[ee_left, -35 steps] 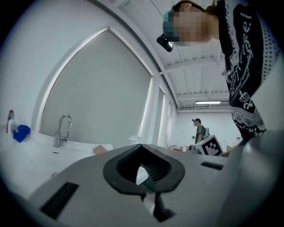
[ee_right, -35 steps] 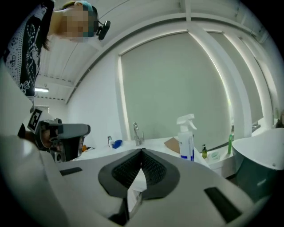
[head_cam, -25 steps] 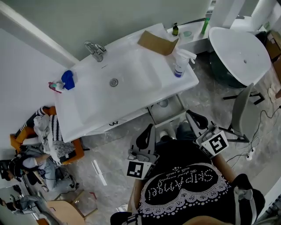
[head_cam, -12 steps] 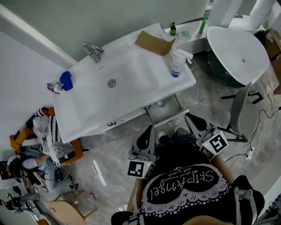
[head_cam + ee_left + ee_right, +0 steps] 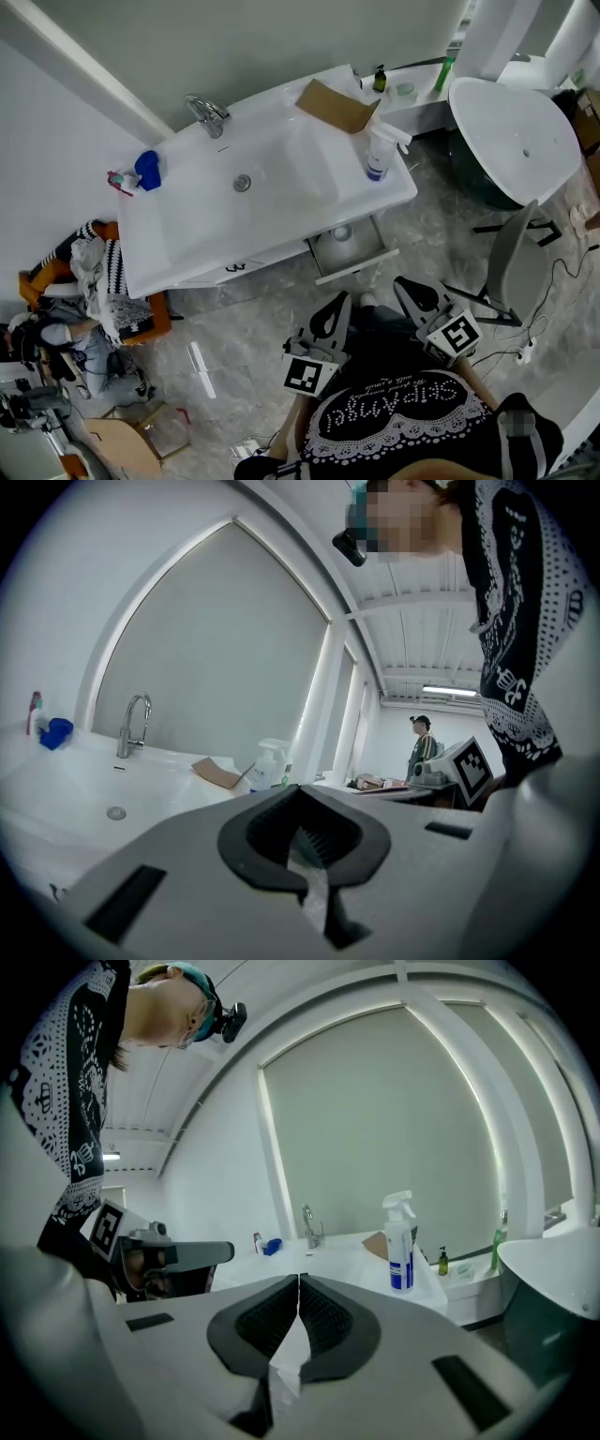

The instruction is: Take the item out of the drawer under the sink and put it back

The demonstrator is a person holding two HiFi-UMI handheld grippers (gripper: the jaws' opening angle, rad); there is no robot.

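Head view: the drawer stands open under the sink, a round pale item inside. At 6 o'clock from it, left gripper and right gripper have jaws closed on nothing. Spray bottle at 12 o'clock, chair at 3

The sink overhangs the open drawer, hiding its back part. The round thing inside is too small to identify. The label of the spray bottle on the sink is unreadable.
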